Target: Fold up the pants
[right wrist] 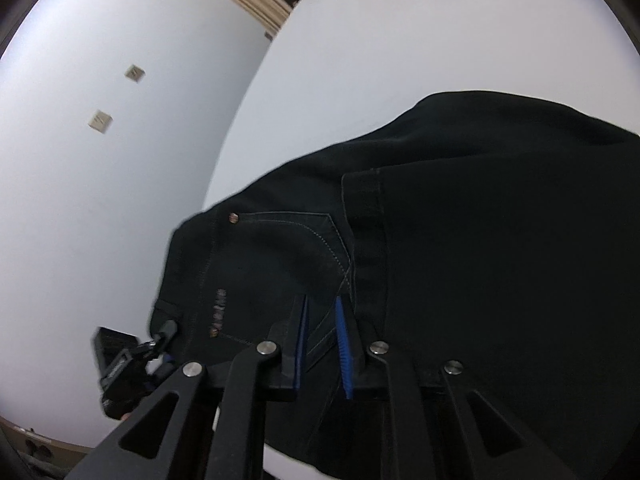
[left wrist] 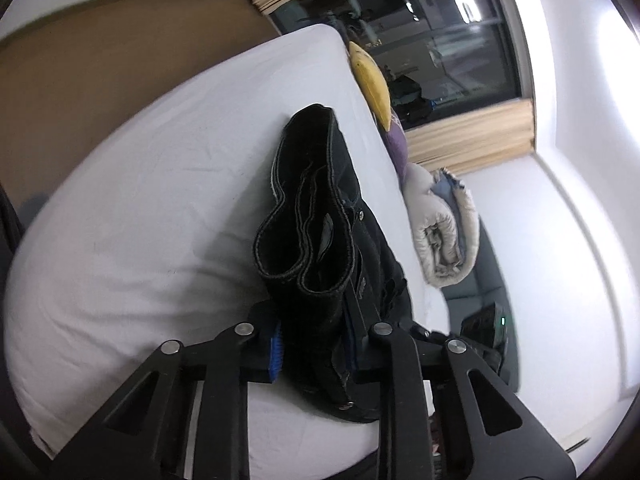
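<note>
Black denim pants lie folded on a white bed, with the leg hems stacked toward me in the left wrist view. My left gripper is shut on the pants, with fabric bunched between its blue-padded fingers. In the right wrist view the pants fill the right half, showing a pocket seam and a rivet. My right gripper is shut on the pants near the pocket stitching, with a narrow gap holding fabric. The left gripper shows at the lower left of that view.
The white bed spreads to the left. A yellow pillow, a purple cushion and a rolled grey blanket lie along the bed's right edge. A dark window and a white wall stand behind.
</note>
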`<state>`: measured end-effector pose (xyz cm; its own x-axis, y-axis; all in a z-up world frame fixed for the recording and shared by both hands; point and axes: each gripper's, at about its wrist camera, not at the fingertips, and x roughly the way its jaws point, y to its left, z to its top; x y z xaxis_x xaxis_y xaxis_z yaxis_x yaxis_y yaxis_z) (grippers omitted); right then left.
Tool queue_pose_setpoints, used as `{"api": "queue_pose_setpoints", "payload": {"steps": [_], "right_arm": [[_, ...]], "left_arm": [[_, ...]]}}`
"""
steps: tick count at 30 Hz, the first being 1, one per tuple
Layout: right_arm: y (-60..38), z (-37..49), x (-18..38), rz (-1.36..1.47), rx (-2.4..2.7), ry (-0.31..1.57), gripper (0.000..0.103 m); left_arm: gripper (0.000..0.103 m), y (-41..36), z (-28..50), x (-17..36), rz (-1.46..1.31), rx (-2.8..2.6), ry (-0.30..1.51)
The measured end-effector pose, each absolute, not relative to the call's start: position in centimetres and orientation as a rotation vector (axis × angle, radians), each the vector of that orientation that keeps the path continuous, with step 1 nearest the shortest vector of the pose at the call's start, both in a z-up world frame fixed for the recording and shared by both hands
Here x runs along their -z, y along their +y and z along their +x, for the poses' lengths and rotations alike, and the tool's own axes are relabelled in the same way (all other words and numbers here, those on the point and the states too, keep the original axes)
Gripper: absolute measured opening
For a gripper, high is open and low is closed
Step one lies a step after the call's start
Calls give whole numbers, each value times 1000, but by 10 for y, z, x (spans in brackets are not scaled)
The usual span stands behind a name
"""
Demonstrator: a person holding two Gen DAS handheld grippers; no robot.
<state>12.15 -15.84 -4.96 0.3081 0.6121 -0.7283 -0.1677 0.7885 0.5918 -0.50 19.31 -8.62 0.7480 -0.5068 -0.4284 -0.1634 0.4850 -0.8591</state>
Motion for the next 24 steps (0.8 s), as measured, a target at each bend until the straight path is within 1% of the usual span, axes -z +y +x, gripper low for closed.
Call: {"api": "queue_pose_setpoints", "payload": {"steps": [2,3,4,11,12,16,20,21,22,23,24], "right_arm": [[-156,130,58,425,-509,1191,15],[-154,134,64,415,-488,1212,10],[-153,137,69,406,-468,1231,0],[-154,137,82,381,-425,1238,0],[-154,136,84,382,-422,1230,0],[-151,125,91,384,-421,1172,0],[-160,114,85,439,-461,1123,0],[-168,110,81,490,-479,1111,10],[-177,104,79,529,-490,1096,34],[-189,98,74,586,-495,1057,45],[-201,92,68,631,-497,1012,50]], "left_arm": [[20,192,-5,82,-1034,233,724],[19,190,-4,81,-1025,233,722],[19,188,-3,78,-1006,234,718],[19,171,3,50,-866,239,686],[17,169,2,45,-848,240,683],[17,150,6,21,-745,254,666],[17,134,7,-13,-633,288,631],[17,126,6,-24,-596,301,619],[17,115,7,-34,-553,317,608],[17,102,8,-43,-508,338,601],[17,89,8,-52,-467,360,594]]}}
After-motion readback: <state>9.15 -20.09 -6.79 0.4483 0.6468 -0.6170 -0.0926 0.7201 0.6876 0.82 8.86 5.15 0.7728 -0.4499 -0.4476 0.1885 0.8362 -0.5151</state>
